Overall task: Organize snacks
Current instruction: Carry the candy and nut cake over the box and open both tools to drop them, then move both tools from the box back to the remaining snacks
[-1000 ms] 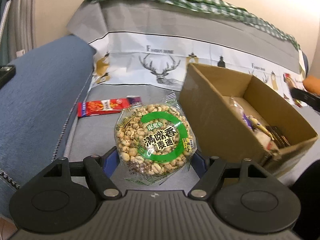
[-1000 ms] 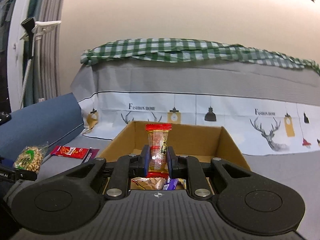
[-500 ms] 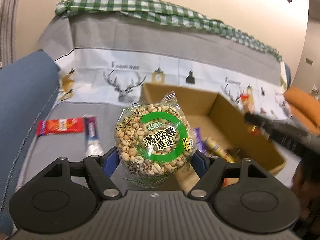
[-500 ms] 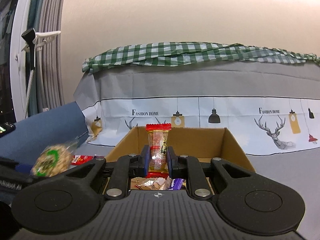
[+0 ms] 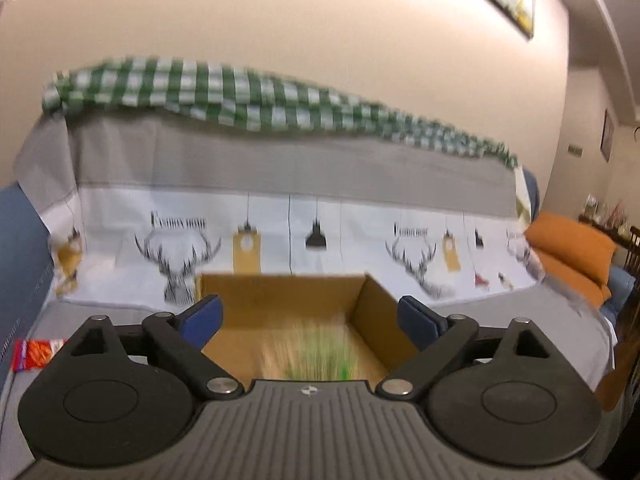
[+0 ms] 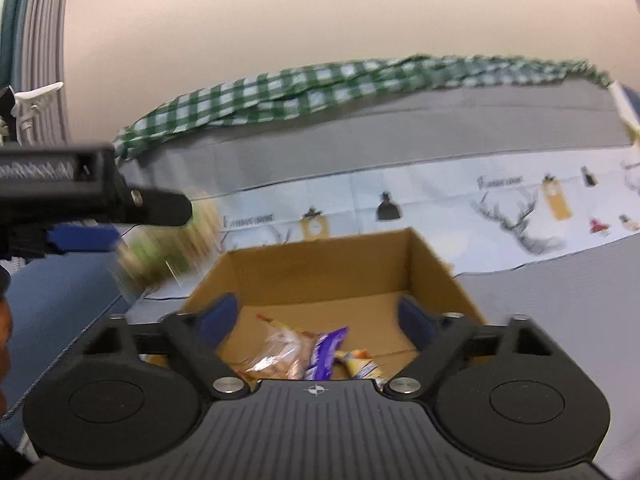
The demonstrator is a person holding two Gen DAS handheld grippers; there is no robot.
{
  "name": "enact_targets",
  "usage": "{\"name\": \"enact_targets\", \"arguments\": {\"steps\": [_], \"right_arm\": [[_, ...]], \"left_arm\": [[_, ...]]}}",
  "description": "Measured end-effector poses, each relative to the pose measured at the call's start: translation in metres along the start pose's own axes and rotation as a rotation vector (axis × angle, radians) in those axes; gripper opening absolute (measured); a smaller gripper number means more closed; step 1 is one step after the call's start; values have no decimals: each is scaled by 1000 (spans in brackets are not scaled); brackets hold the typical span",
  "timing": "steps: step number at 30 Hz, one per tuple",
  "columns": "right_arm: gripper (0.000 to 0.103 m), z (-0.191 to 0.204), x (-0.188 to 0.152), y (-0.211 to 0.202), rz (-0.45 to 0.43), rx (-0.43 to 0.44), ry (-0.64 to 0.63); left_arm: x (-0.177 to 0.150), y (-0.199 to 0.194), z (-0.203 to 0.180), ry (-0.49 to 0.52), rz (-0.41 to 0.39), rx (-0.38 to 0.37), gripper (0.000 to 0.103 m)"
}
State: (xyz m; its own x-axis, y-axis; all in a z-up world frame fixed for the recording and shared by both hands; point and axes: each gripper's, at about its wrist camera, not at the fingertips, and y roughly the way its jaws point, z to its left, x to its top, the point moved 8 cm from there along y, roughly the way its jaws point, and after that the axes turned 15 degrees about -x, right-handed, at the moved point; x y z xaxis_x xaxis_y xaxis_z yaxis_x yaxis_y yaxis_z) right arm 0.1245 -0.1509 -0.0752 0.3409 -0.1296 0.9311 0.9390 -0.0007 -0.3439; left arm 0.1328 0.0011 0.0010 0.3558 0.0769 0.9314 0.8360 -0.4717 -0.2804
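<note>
An open cardboard box (image 5: 372,300) stands on the grey sofa cover; it also shows in the right wrist view (image 6: 432,264). My left gripper (image 5: 310,314) is open above the box. The green puffed-grain pack (image 5: 320,354) is a blur below it, falling into the box; the right wrist view shows the pack (image 6: 160,248) blurred just under the left gripper (image 6: 86,236). My right gripper (image 6: 320,318) is open and empty over the box. Several wrapped snacks (image 6: 316,354) lie on the box floor.
A red snack packet (image 5: 36,354) lies on the sofa seat at the left. A blue cushion (image 5: 20,248) is at the left, an orange cushion (image 5: 572,252) at the right. The printed sofa back with a green checked cloth (image 5: 240,96) rises behind the box.
Both grippers have opened. The left one moved over the box and let go of the puffed-grain pack, which is dropping. The right one released its red-topped snack, no longer seen between the fingers.
</note>
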Motion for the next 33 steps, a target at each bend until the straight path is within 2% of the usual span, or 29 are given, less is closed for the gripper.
{"name": "enact_targets", "arguments": {"steps": [2, 5, 8, 10, 13, 15, 17, 20, 22, 25, 28, 30, 33], "right_arm": [[89, 2, -1, -2, -4, 3, -11], [90, 4, -2, -5, -13, -10, -39], [90, 8, -3, -5, -11, -21, -64], [90, 10, -3, -5, -10, -26, -75], [89, 14, -4, -6, -8, -33, -98], [89, 19, -5, -8, -14, -40, -127], [88, 24, -6, -10, -20, -44, -154], [76, 32, -8, -16, -28, -41, -184], [57, 36, -10, -17, -21, -34, -192], [41, 41, -10, -18, -1, -18, -185], [40, 51, -9, -21, -7, -5, -202], [40, 62, -10, -23, -11, 7, -232], [40, 78, -10, -25, -20, 20, -276]], "left_arm": [[-9, -14, 5, 5, -29, 5, 96], [-29, -36, 23, 8, -29, 32, 94], [-46, -57, 49, 2, 6, 54, 78], [-55, -66, 70, -7, 42, 77, 59], [-66, -77, 103, 17, 79, 117, 42], [-72, -79, 122, 55, 96, 138, 35], [-80, -82, 138, 106, 110, 158, 35], [-96, -86, 157, 128, 113, 154, 35], [-97, -91, 169, 64, 91, 141, 35], [-94, -97, 176, 31, 53, 113, 35], [-93, -99, 187, -20, 28, 106, 38], [-91, -100, 199, -70, 15, 133, 42], [-89, -105, 213, -139, -19, 165, 42]]}}
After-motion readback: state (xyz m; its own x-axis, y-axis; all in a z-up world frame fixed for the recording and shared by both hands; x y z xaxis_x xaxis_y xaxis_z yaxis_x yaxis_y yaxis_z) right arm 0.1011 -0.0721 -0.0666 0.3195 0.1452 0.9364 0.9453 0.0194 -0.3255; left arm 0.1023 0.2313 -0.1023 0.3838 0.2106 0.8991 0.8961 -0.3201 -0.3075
